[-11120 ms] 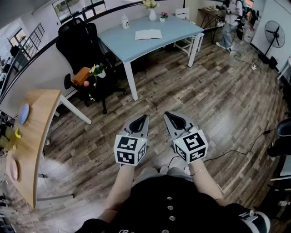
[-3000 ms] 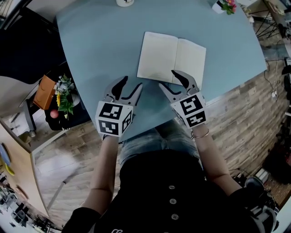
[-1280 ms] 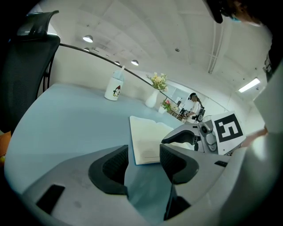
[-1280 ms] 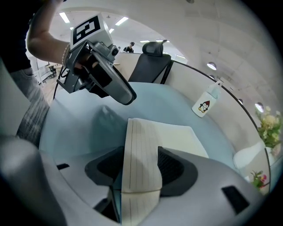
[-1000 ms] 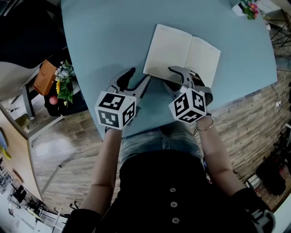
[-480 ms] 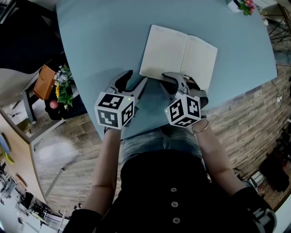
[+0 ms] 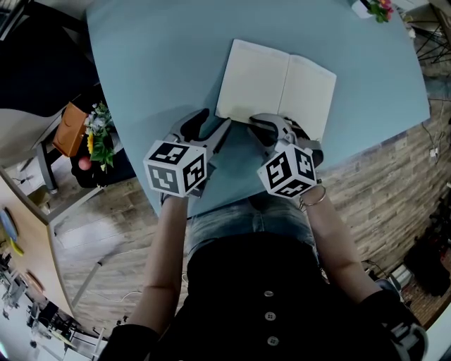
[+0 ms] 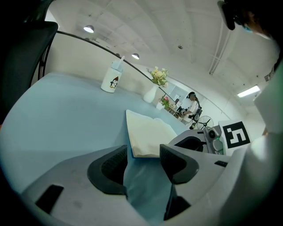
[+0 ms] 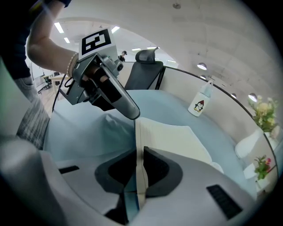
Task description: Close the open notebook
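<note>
The open notebook (image 7: 278, 84) lies flat on the light blue table (image 7: 155, 56), its blank cream pages facing up. My right gripper (image 7: 262, 121) is rolled on its side at the notebook's near edge. In the right gripper view, the right gripper (image 9: 138, 159) is shut on that edge, with the pages and blue cover (image 9: 138, 176) pinched between the pads. My left gripper (image 7: 213, 120) stands open at the near left corner. That corner of the notebook (image 8: 146, 137) shows just beyond the left gripper's tips (image 8: 143, 152), with nothing between them.
A white penguin bottle (image 8: 111, 77) and a vase of flowers (image 8: 152, 90) stand at the table's far side, and a small flower pot (image 7: 373, 8) sits at the far right corner. A black chair (image 9: 146, 66) is left of the table, beside a stool with an orange box (image 7: 70, 130).
Since three seconds ago the right gripper has rolled onto its side and shut on the notebook's near edge. In the last half second both grippers have barely moved.
</note>
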A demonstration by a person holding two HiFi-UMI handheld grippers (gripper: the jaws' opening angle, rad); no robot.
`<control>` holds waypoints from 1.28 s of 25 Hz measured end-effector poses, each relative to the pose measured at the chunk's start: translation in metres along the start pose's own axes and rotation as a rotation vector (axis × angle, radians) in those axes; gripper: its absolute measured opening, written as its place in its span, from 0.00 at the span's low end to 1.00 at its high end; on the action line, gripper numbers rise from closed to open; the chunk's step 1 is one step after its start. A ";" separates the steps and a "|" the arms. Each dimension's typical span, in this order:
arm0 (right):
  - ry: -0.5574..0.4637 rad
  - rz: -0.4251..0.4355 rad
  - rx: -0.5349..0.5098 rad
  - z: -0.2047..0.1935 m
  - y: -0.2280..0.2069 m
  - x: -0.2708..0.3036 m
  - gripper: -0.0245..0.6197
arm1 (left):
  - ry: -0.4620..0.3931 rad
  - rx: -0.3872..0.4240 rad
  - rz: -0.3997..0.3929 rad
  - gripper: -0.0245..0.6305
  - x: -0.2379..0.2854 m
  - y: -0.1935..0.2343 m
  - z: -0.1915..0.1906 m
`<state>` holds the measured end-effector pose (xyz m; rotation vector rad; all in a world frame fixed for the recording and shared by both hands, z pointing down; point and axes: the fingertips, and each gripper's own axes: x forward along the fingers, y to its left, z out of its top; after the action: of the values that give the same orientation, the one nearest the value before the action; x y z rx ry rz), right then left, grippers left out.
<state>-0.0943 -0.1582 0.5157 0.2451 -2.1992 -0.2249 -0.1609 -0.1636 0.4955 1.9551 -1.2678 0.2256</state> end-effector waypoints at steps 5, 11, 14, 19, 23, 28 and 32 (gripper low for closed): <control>-0.050 -0.020 0.060 0.006 -0.003 -0.005 0.11 | -0.017 -0.026 0.006 0.38 0.002 -0.002 0.006; -0.071 -0.047 0.070 0.010 -0.005 -0.008 0.10 | -0.046 -0.094 -0.015 0.38 0.007 -0.004 0.018; -0.081 -0.067 0.071 0.014 -0.006 -0.009 0.10 | -0.039 -0.143 -0.020 0.38 0.010 0.000 0.018; -0.082 -0.090 0.070 0.015 -0.007 -0.011 0.10 | -0.047 -0.217 -0.061 0.38 0.013 0.001 0.020; -0.080 -0.109 0.071 0.016 -0.006 -0.010 0.10 | -0.054 -0.238 -0.109 0.37 0.014 -0.002 0.025; -0.070 -0.147 0.074 0.015 -0.007 -0.012 0.10 | -0.027 -0.232 -0.113 0.29 0.016 0.000 0.022; -0.064 -0.176 0.088 0.015 -0.007 -0.010 0.10 | -0.032 -0.225 -0.139 0.21 0.016 -0.002 0.025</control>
<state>-0.0996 -0.1608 0.4972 0.4880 -2.2547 -0.2357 -0.1583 -0.1915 0.4859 1.8492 -1.1200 -0.0182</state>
